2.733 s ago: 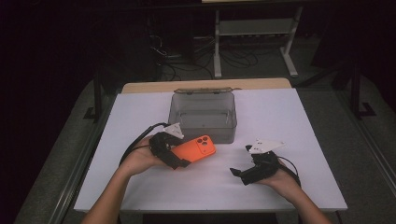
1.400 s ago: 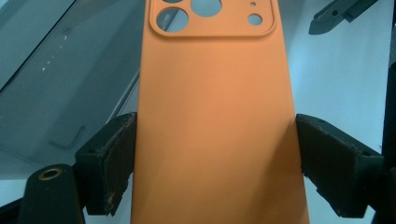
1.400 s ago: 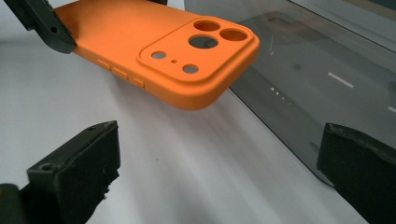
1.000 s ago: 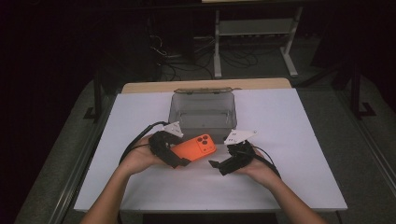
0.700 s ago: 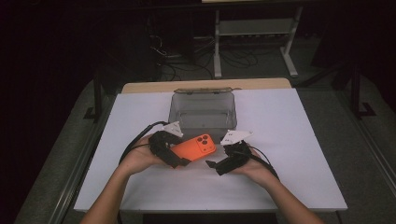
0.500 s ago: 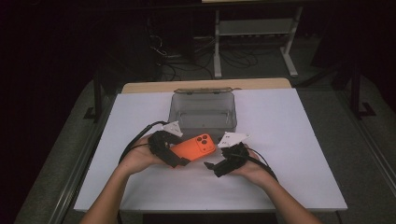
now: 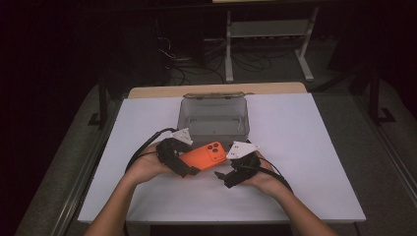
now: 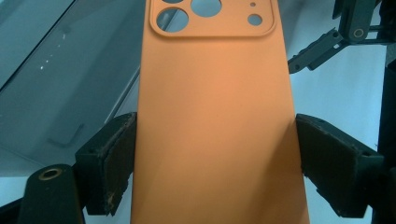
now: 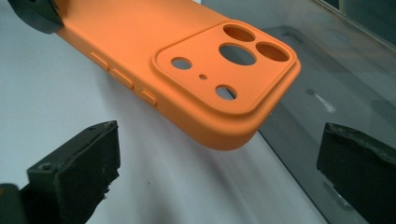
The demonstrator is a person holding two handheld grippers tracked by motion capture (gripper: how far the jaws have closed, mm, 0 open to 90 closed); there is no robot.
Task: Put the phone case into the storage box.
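2 jaws of the left gripper (image 8: 210, 158) clamp an orange phone case (image 8: 215, 121).

The phone case (image 7: 205, 156) sits between the jaws of the left tool (image 7: 183, 164) and reaches out ahead of it, above the desk (image 7: 314, 147). The lidded box (image 7: 214, 116) lies just beyond both tools, close behind the case's far end. The right tool (image 7: 222, 175) sits just right of the case, its jaws standing wide either side of that end.
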